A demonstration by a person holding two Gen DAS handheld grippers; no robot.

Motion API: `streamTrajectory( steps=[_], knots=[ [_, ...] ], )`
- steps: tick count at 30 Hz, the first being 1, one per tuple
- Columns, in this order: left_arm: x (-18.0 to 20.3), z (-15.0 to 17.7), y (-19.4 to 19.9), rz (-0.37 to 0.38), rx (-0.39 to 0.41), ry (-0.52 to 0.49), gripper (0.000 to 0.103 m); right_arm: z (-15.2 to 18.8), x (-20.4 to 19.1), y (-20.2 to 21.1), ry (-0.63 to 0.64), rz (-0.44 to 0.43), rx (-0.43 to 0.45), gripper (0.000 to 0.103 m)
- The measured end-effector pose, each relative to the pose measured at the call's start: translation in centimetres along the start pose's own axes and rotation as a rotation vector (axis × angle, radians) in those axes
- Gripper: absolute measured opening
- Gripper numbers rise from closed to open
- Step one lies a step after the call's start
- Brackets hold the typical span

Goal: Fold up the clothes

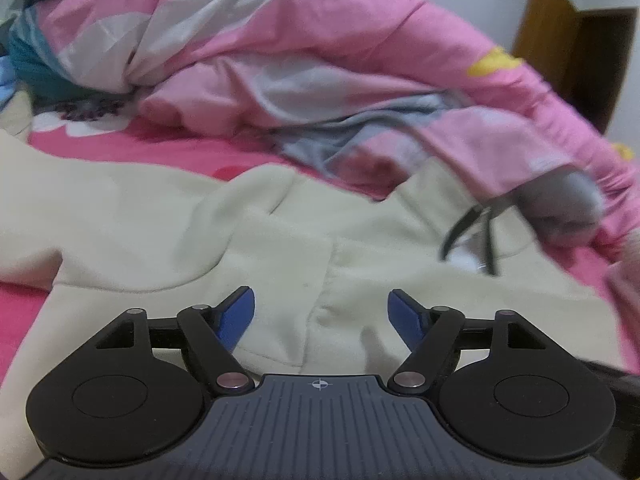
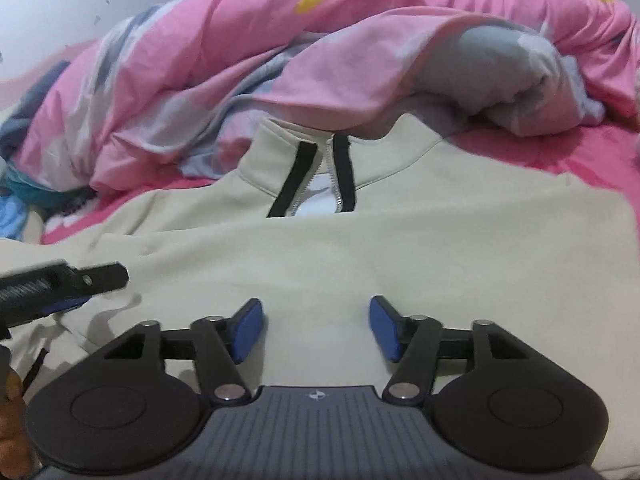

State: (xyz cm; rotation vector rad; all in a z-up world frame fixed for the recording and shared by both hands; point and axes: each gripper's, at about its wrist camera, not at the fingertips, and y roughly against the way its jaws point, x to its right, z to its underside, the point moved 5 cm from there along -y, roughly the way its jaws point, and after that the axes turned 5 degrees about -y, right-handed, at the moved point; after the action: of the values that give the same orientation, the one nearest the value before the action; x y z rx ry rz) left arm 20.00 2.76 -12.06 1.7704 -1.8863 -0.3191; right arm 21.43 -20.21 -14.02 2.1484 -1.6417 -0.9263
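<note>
The left gripper (image 1: 321, 312) had its blue-padded jaws spread wide with nothing between them, poised over the cream jacket (image 1: 168, 232). The right gripper (image 2: 316, 330) likewise stood with jaws well apart and empty, the cream cloth lying flat beneath them. The jacket spread across a bright pink bed sheet (image 2: 592, 160), filling the middle of both views. In the right wrist view its stand-up collar (image 2: 288, 140) sat at twelve o'clock from the jaws, with a partly open zip (image 2: 334, 184) edged by two black strips, and a white lining showing inside. No brand, label or writing could be read on the garment. At nine o'clock in that view, the tip of the left gripper showed, blurred, just above the cloth. Beyond the jacket, at the top of both views, lay a rumpled quilt (image 1: 320, 40) in pink, grey and white with yellow patches. A wooden piece of furniture (image 1: 560, 40) stood at one o'clock in the left wrist view.
</note>
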Motion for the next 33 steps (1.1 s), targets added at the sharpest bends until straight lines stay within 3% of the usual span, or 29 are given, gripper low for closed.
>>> streamTrajectory(
  steps=[3,6,10,13,18,22,24,27,29,33],
  knots=[
    [-0.7,-1.1,2.4,-0.043,0.080,-0.004,0.081,0.0,1.1,0.3,-0.069,-0.056,0.011,0.064],
    [-3.3,-1.5,5.3,-0.128,0.122,0.054,0.086,0.2,1.7,0.5,-0.110,-0.088,0.014,0.064],
    [-8.3,-1.5,9.0,-0.273,0.149,0.159,0.086,0.3,2.1,0.6,-0.142,-0.123,0.020,0.067],
    [-12.6,-2.1,11.0,-0.425,0.175,0.258,0.086,0.3,2.3,0.6,-0.160,-0.137,0.023,0.067],
    [-19.4,-3.4,10.7,-0.633,0.187,0.468,0.084,0.3,2.3,0.7,-0.163,-0.142,0.025,0.068],
    [-23.7,-5.4,11.1,-0.741,0.228,0.513,0.080,0.3,2.4,0.7,-0.166,-0.146,0.025,0.068],
    [-26.2,-6.4,12.1,-0.730,0.248,0.547,0.080,0.4,2.4,0.7,-0.165,-0.145,0.026,0.068],
    [-30.9,-7.1,13.3,-0.601,0.230,0.665,0.079,0.3,2.4,0.7,-0.164,-0.145,0.025,0.069],
    [-32.8,-7.6,13.9,-0.624,0.224,0.640,0.074,0.3,2.4,0.7,-0.163,-0.146,0.025,0.069],
    [-36.1,-8.4,14.1,-0.640,0.192,0.615,0.073,0.3,2.3,0.7,-0.161,-0.146,0.024,0.070]
  ],
)
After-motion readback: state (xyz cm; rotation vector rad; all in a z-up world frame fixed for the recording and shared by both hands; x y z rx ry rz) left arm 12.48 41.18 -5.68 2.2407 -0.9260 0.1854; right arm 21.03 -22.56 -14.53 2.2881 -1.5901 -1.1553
